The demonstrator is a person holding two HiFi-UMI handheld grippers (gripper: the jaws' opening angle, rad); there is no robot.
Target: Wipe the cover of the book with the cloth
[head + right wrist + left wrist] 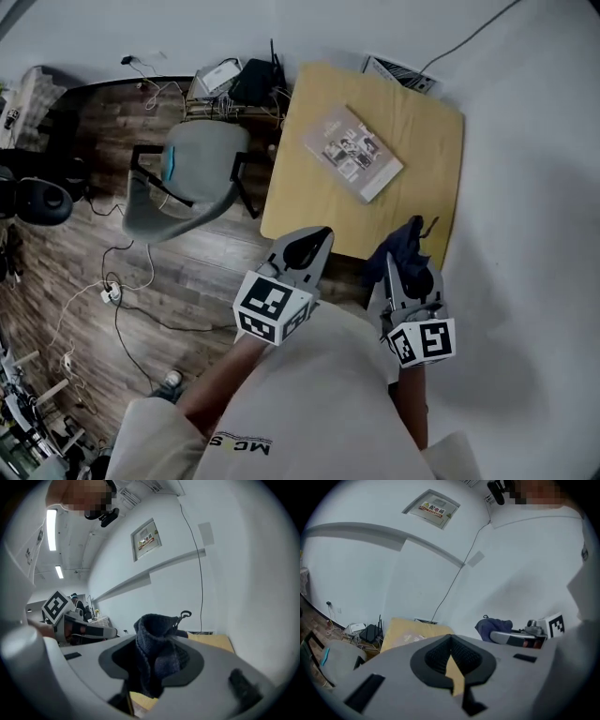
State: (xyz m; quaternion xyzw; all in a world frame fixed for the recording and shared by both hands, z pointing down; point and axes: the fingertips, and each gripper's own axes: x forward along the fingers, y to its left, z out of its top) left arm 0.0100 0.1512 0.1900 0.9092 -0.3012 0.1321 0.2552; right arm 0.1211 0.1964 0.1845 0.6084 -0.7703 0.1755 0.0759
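Observation:
A book [352, 153] with a pale printed cover lies at an angle on the far part of the small yellow table [427, 131]. My right gripper [410, 254] hangs over the table's near edge, shut on a dark blue cloth [409, 237] that bunches up between its jaws; the cloth [157, 644] fills the middle of the right gripper view. My left gripper [311, 246] is shut with nothing in it, by the table's near left corner. In the left gripper view the table [401, 632] lies ahead, and the cloth [493, 628] and right gripper show at the right.
A grey chair [183, 183] stands on the wooden floor left of the table. Cables and network boxes [234, 82] lie by the wall behind it. A white wall [525, 234] runs along the table's right side. A paper [398, 73] sticks out at the table's far edge.

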